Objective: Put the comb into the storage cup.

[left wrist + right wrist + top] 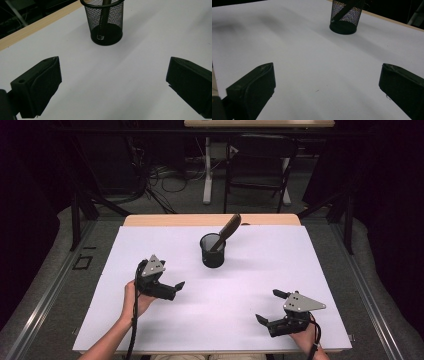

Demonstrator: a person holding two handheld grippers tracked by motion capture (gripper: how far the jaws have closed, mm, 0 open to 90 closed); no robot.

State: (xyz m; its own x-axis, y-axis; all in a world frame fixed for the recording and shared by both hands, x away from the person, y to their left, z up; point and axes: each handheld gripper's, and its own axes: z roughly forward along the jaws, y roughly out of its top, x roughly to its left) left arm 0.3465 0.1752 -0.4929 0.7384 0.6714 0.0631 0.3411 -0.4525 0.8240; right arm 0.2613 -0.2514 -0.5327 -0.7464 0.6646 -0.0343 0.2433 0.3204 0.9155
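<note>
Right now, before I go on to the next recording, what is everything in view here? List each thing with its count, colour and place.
mesh cup: one, black wire mesh, upright on the far middle of the sheet.
knife: one, brown handle, standing in the mesh cup and leaning to the right, handle up.
white sheet: one, white, covering the table top.
table: one, light wood, its far edge showing past the sheet.
folding chair: one, dark frame, on the floor beyond the table.
cables: several, dark, on the floor beyond the table.
left claw: one, black with a grey plate, over the sheet's left part, jaws apart, holding nothing.
right claw: one, black with a grey plate, over the near right, jaws wide apart, holding nothing.
</note>
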